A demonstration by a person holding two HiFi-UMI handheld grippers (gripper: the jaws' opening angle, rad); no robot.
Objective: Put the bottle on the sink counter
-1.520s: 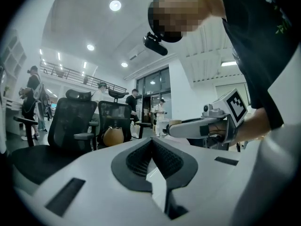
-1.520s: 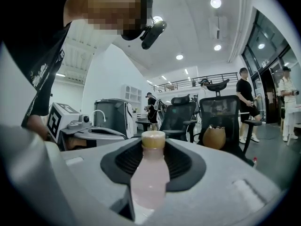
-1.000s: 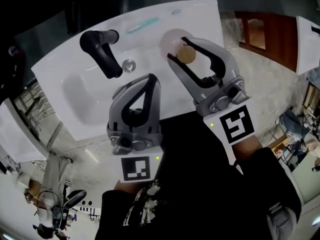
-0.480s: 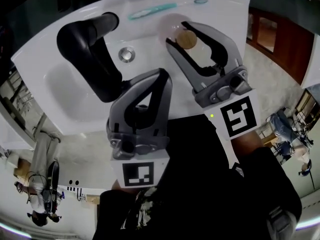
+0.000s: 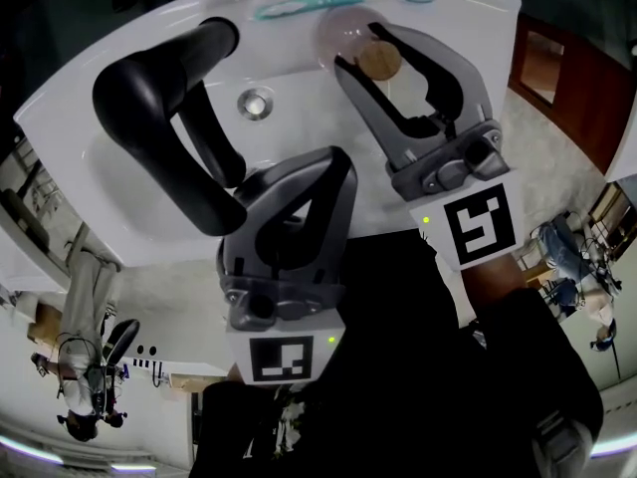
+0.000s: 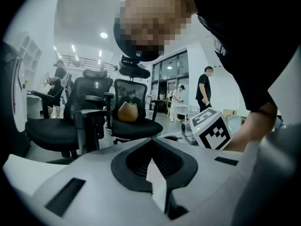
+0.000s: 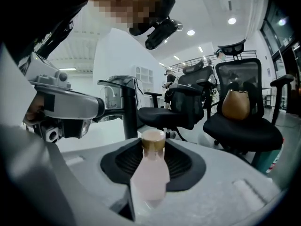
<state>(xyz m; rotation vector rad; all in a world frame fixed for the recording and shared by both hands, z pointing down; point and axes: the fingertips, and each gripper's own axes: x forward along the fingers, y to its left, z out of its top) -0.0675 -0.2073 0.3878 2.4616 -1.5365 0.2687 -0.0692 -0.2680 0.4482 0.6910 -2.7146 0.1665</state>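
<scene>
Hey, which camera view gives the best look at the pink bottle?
The right gripper view: the bottle stands upright, nearly whole, gold cap up, clamped by the right gripper. The head view shows the bottle only from above, cap and shoulder. The left gripper view does not show it.

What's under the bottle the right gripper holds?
White sink counter, beside the teal toothbrush. The bottle hides its own base, so contact cannot be told.
</scene>
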